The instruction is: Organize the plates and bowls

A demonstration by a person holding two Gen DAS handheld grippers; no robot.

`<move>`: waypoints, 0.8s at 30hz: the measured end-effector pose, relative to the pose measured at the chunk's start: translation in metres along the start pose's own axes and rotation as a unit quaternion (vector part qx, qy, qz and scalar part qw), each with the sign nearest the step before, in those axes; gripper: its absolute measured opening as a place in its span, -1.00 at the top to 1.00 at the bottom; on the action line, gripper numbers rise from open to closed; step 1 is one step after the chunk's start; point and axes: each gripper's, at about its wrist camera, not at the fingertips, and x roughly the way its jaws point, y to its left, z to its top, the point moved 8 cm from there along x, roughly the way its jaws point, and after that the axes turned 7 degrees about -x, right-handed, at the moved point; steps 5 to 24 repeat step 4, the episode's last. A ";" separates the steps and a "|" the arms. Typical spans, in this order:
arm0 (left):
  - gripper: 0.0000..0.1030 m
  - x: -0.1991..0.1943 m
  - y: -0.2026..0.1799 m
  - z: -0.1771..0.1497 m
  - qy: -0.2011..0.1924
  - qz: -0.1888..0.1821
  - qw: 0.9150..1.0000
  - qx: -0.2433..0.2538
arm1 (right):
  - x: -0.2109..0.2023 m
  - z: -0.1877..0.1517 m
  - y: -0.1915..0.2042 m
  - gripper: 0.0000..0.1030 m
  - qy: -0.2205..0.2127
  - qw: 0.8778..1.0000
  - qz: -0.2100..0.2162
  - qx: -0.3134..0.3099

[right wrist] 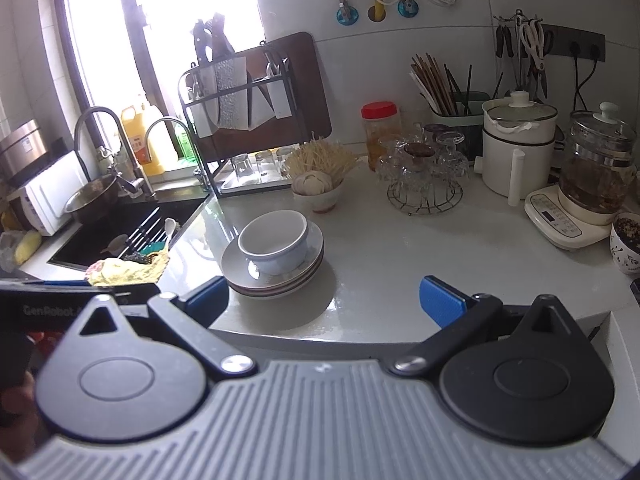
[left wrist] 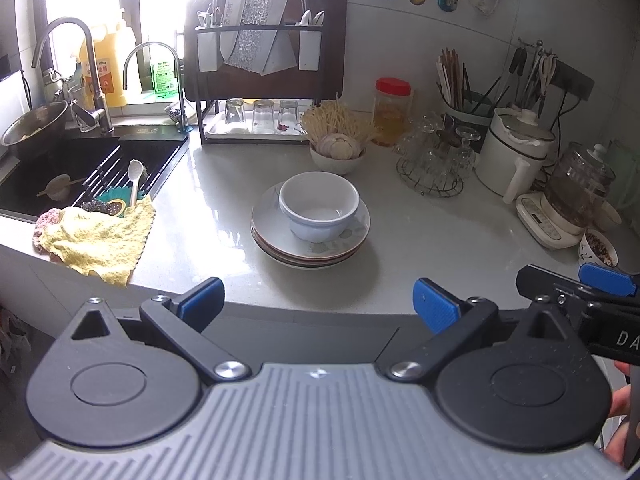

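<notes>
A white bowl [left wrist: 319, 205] sits upright on a stack of several plates [left wrist: 310, 246] in the middle of the pale countertop. The bowl [right wrist: 274, 242] and plate stack [right wrist: 276, 276] also show in the right wrist view. My left gripper [left wrist: 318, 300] is open and empty, held back at the counter's front edge, short of the stack. My right gripper [right wrist: 324, 300] is open and empty, also at the front edge, with the stack ahead and to its left. The right gripper's blue fingertip [left wrist: 608, 278] shows at the right edge of the left wrist view.
A black sink [left wrist: 80, 168] with a yellow cloth [left wrist: 100, 240] lies at left. A dish rack [left wrist: 256, 80] with glasses stands behind. A bowl of garlic [left wrist: 338, 152], a jar [left wrist: 392, 112], a wire basket of glasses [left wrist: 436, 160], a white pot [left wrist: 516, 152] and a kettle [left wrist: 572, 200] line the back right.
</notes>
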 end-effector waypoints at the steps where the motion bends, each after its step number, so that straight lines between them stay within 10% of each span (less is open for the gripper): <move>1: -0.98 0.001 0.000 0.000 0.000 -0.001 1.000 0.000 | 0.000 -0.001 0.000 -1.00 0.001 1.000 0.000 0.000; 24: -0.98 0.003 -0.002 -0.002 0.004 -0.001 1.000 0.002 | -0.001 -0.002 0.000 -1.00 0.001 1.000 0.001 0.001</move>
